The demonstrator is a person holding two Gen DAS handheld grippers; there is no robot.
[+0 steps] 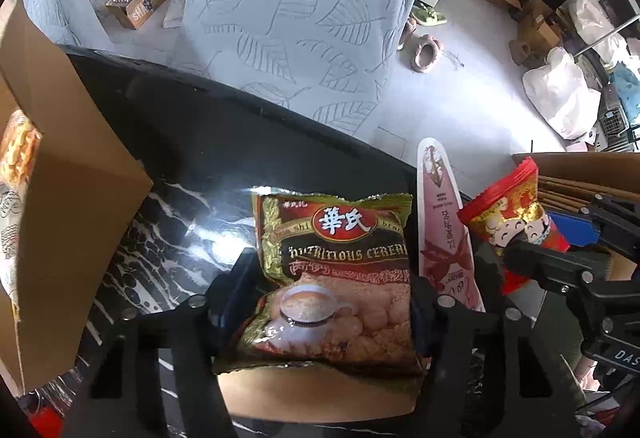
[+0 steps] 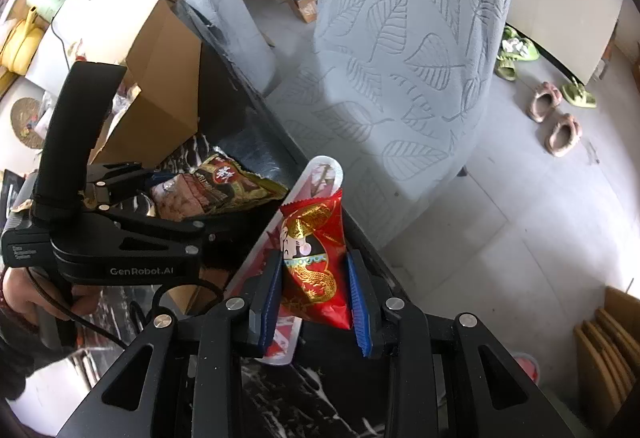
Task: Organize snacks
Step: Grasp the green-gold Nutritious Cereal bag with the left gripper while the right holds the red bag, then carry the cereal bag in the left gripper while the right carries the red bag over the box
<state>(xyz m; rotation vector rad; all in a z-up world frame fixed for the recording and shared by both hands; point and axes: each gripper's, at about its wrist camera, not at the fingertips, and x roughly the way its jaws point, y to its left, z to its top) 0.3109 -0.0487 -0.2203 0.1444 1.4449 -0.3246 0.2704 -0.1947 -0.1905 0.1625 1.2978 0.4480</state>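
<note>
Cereal bag (image 1: 332, 278) sits between the left gripper (image 1: 328, 302) pads, lower half, over the black marble table (image 1: 172, 213). Pads look pressed into both side edges, foil creased there, so I'd call it pinched. Bag is glossy crinkly foil, green-gold and dark red, zigzag top seal, puffy w/ loose fill. Judged light, soft, slippery; squeeze too hard and contents crush. Best hold is across the flat side seams or the top seal, not the belly.

Just right of the cereal bag: pink-white pack (image 1: 444, 234), long, flat, rounded end, smooth film, lying at the table edge. Right of that, red packet (image 2: 316, 266) pinched by the right gripper (image 2: 314, 278), blue ribbed pads on both sides, packet upright and tapering to a crimped top. Shiny film w/ gold dragon print, small, prob. very light, may slide in the pads.

Left of the cereal bag: cardboard box (image 1: 80, 173), matte brown, stiff, flaps open, likely the drop spot. Behind it, chair (image 1: 304, 17) w/ pale leaf-stitched fabric cover.
</note>
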